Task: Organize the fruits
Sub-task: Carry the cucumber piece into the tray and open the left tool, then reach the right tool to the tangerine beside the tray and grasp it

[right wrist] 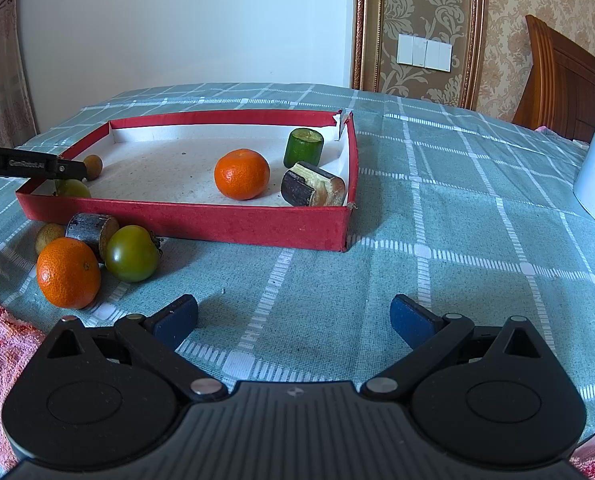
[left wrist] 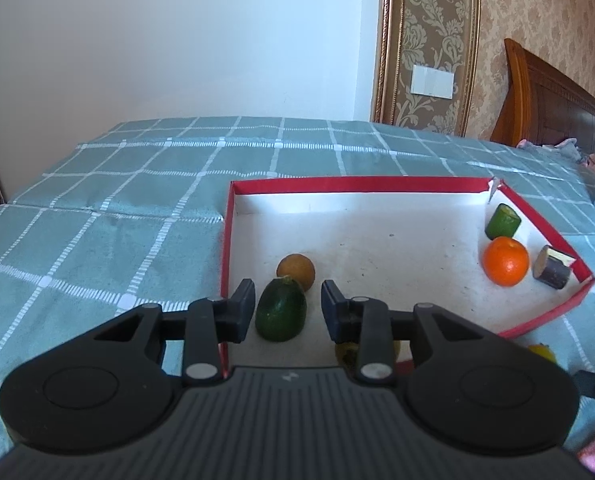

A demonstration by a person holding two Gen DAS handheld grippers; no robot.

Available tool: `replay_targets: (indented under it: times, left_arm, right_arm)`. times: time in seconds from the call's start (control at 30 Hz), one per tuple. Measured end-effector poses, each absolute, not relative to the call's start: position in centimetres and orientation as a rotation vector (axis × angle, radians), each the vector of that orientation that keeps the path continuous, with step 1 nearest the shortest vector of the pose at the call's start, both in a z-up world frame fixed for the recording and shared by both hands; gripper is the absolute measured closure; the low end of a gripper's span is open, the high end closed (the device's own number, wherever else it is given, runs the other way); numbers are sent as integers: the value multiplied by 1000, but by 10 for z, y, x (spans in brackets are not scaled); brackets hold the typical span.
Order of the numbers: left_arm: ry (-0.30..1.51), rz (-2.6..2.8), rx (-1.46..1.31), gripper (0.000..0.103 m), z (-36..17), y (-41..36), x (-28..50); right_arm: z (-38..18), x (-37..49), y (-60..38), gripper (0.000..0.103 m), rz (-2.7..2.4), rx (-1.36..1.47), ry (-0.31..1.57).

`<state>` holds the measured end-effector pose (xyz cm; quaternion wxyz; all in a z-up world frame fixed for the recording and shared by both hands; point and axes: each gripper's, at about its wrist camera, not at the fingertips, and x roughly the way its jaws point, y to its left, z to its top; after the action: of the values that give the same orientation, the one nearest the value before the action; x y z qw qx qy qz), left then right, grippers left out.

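Teal checked cloth [right wrist: 437, 200] covers the table. Red cardboard tray [right wrist: 185, 220], white floor, torn far corner, holds an orange [right wrist: 241, 174] and two cut cylinders. Left gripper [left wrist: 287, 308] stands inside the near-left corner, jaws slightly apart, flanking a dark green fruit [left wrist: 281, 310], pads clear. Right gripper [right wrist: 293, 320] spread wide over bare cloth.

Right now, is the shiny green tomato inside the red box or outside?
Outside. The green tomato sits on the checked cloth, in front of the red box, beside an orange.
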<state>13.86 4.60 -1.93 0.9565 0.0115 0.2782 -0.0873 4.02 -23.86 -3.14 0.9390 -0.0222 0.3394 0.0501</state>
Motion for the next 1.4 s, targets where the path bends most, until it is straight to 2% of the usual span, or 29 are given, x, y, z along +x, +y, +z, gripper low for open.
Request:
replay_targets:
  times: [0.1, 0.37, 0.47, 0.8, 1.0, 1.27, 1.33, 1.4]
  left_arm:
    - [554, -181, 14, 65, -17, 52, 127]
    - [519, -226, -4, 60, -15, 59, 91]
    - [495, -226, 54, 54, -16, 52, 78]
    - [543, -226, 54, 39, -34, 55, 61]
    - [607, -212, 4, 35, -41, 65, 71]
    - [617, -208, 32, 20, -44, 61, 69]
    - [622, -209, 43, 10, -45, 59, 69]
    - [625, -195, 63, 5, -47, 56, 68]
  right_arm:
    - [-31, 40, -239, 0, 102, -45, 693]
    - [-31, 40, -239, 0, 103, -45, 693]
    - [-31, 40, -239, 0, 103, -45, 693]
    - [-31, 40, -239, 0, 103, -44, 693]
    - [-31, 40, -239, 0, 103, -44, 693]
    - [-31, 38, -237, 0, 120, -57, 678]
    - [-28, 30, -232, 0, 145, -84, 628]
    - [-23, 18, -224, 0, 191, -116, 556]
